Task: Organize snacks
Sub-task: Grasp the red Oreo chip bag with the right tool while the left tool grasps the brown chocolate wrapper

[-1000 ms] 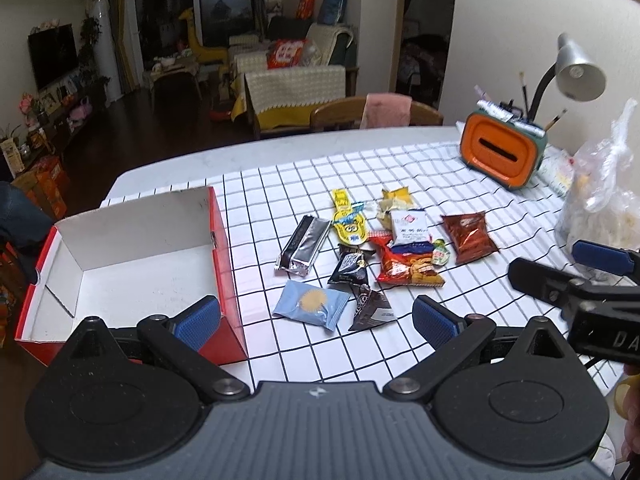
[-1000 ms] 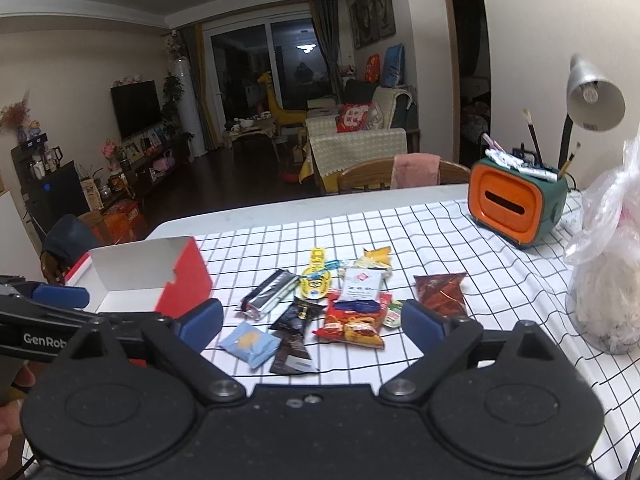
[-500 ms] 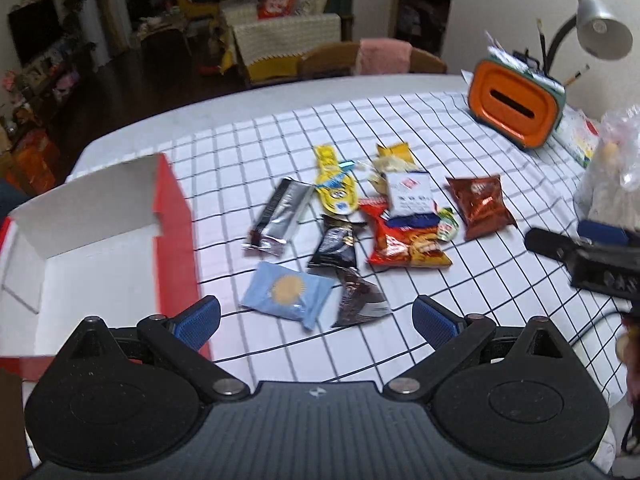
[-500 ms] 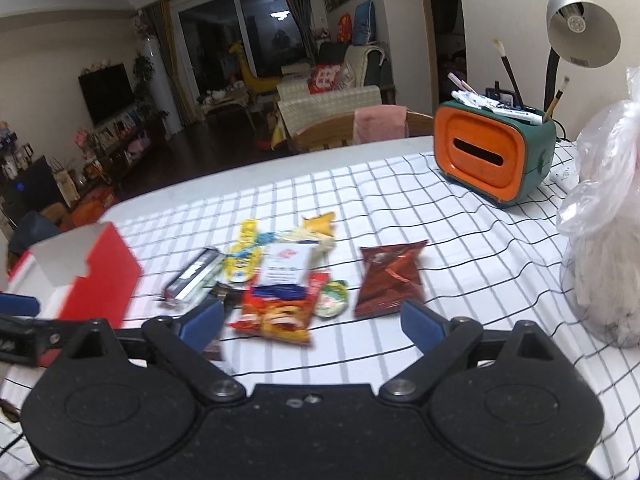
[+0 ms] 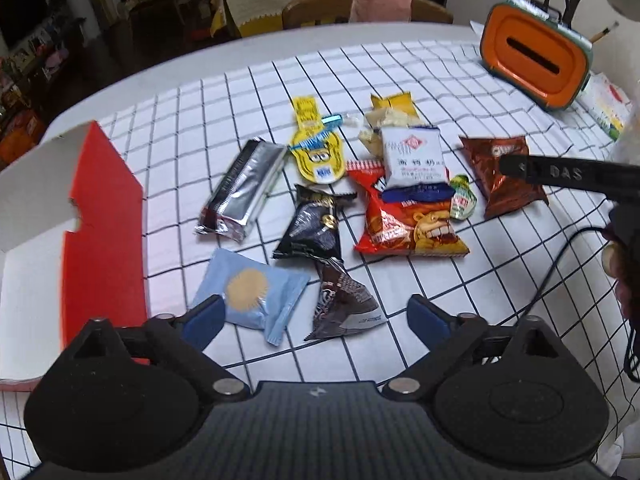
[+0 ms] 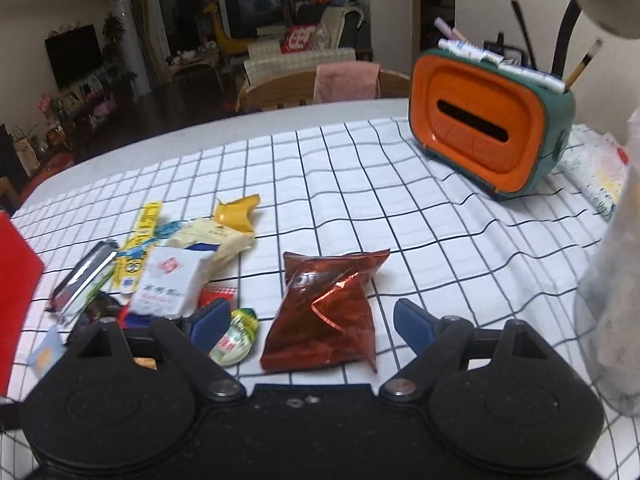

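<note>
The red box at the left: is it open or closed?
Open: the red box has no lid on, and its white inside shows, with no snacks visible.

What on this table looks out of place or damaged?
Nothing looks spilled or torn. The snacks lie in a loose heap, and the white square packet rests on top of the red crisp bag. The red cardboard box holds no snacks that I can see.

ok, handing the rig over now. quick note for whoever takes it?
Left tool: open, empty, jaws just narrowing, over the blue cookie pack and dark triangle pack.
Right tool: open, empty, jaws just narrowing, either side of the brown chip bag.
Snacks all lie loose on the checked cloth; red box sits to their left and looks empty.
Done: nothing boxed.
Left: every snack, probably into the box.
</note>
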`<state>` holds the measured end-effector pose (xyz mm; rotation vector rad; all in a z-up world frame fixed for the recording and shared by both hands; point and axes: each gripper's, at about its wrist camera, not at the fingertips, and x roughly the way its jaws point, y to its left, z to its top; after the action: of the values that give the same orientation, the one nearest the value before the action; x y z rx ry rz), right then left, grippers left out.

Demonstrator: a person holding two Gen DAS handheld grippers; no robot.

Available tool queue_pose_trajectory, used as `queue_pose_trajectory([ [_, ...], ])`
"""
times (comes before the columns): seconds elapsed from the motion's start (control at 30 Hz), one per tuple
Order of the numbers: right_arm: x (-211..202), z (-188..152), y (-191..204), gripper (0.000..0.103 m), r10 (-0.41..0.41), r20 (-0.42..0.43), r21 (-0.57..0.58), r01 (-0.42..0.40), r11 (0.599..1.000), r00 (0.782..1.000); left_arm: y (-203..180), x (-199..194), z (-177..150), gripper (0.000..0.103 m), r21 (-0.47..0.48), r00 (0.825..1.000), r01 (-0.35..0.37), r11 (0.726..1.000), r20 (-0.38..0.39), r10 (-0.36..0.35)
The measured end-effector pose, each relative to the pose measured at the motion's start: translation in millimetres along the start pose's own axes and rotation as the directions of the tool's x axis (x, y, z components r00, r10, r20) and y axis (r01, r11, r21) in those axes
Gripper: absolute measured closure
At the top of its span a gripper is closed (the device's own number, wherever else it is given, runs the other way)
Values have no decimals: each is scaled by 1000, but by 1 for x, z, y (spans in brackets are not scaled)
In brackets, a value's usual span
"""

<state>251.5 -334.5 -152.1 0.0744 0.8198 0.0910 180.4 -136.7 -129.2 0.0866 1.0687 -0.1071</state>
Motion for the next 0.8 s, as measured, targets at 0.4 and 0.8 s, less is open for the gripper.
queue_pose_trajectory([
  [0.4, 47, 3, 1, 20, -21, -77, -32, 18, 999, 997, -14, 43, 4, 38, 32, 995, 32, 999, -100, -29],
  [0.8, 59, 3, -1, 45, 20, -96, -4, -21, 1000, 995, -12, 56, 6, 58, -3, 988, 64, 998, -140, -63],
])
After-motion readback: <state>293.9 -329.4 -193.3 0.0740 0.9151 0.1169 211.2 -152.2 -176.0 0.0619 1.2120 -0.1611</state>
